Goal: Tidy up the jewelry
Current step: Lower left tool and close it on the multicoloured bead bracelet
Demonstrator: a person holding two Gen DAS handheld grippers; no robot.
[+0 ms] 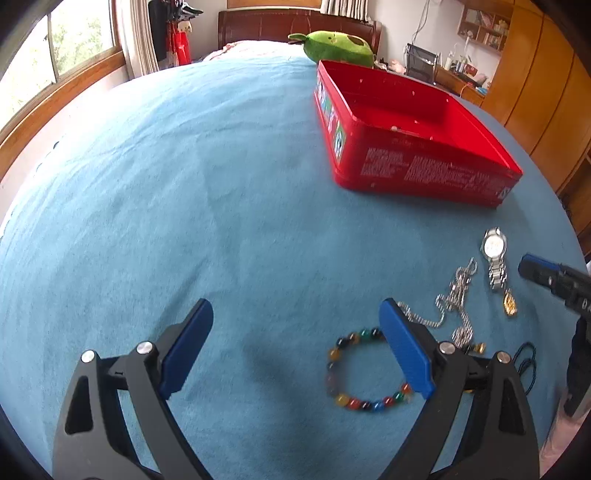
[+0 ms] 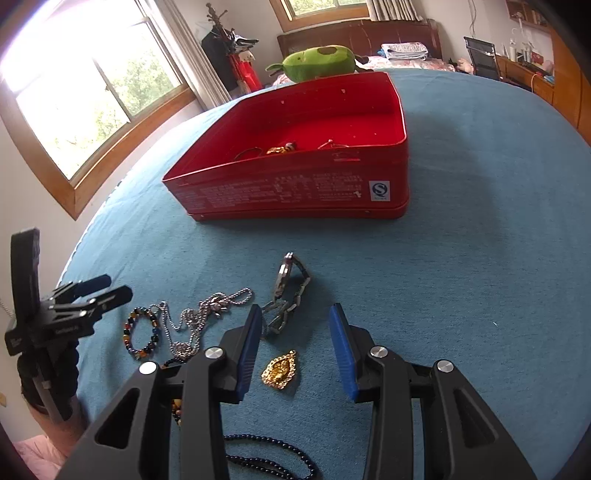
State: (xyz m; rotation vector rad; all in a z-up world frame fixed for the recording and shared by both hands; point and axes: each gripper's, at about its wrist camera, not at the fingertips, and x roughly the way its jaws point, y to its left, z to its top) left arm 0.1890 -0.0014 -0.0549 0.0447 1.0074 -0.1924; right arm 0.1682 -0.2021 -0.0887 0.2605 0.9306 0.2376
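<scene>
Blue cloth covers the bed (image 1: 221, 184) on which everything is laid out. A red tin box (image 2: 295, 192), lidless and printed with white text on its side, sits farther up the bed; inside it, a gold piece and a few thin items (image 2: 284, 148) can be made out against its near wall, too small to be named. A green plush toy (image 2: 317, 61) lies just behind the box, near the dark wooden headboard (image 1: 295, 26).

Nearer the cameras the loose jewelry is spread on the cloth. A multicoloured bead bracelet (image 1: 364, 369) lies in a ring, partly hidden by the right finger of the left gripper (image 1: 295, 350), whose jaws are held wide apart and empty above the cloth. A silver ball-chain necklace (image 2: 207, 314) is tangled just beside the bracelet. A silver wristwatch (image 1: 495, 254) with a metal link band rests beyond the chain, closer to the box. A gold pendant (image 2: 279, 369) lies flat between the fingers of the right gripper (image 2: 295, 347), whose jaws are also seen apart, with nothing clamped; the pendant is not touched by either blue pad. A string of dark beads (image 2: 273, 458) is seen at the bottom edge of the right wrist view, below the pendant.
</scene>
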